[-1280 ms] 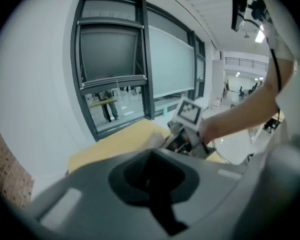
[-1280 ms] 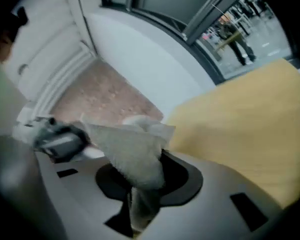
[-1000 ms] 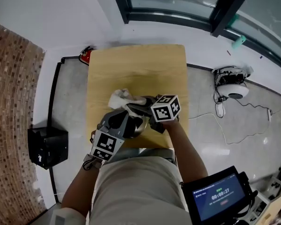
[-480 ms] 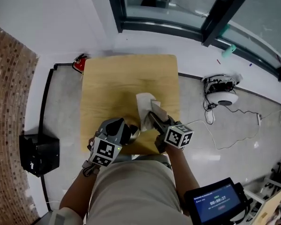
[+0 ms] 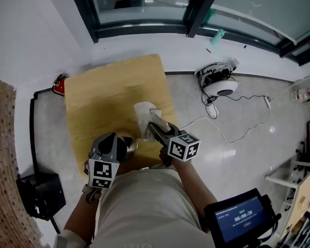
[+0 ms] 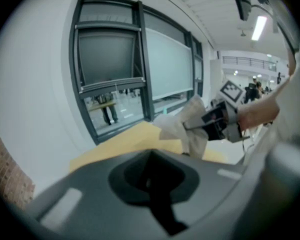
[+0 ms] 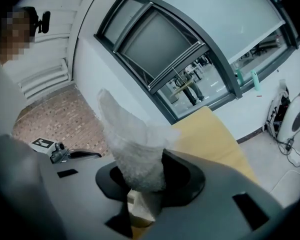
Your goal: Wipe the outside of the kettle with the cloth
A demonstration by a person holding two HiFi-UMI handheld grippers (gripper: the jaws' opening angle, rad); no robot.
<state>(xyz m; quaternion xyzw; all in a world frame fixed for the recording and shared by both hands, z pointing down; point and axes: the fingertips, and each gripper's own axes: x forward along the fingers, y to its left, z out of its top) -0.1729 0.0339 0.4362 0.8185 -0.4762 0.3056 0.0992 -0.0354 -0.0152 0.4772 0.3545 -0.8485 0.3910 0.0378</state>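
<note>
Right hand-held gripper (image 5: 151, 127) pinches the cloth (image 5: 143, 115), left hand-held gripper (image 5: 119, 144) grip unreadable; kettle (image 5: 130, 146) sits at the counter (image 5: 113, 87) near edge, a hard wipe could topple it

Soft daylight comes in through the window (image 5: 144, 4) at the top of my head view, so I get a bright picture with only faint shadows, and the glossy floor (image 5: 248, 112) at the right gives off pale glare. My two gripper views bend hard toward their edges and end in a black rounded rim. In the left one a ceiling lamp (image 6: 258, 28) glows at the upper right above a blurred grey foreground. In the right one the cloth (image 7: 132, 149) is lit almost white and fairly sharp.
</note>
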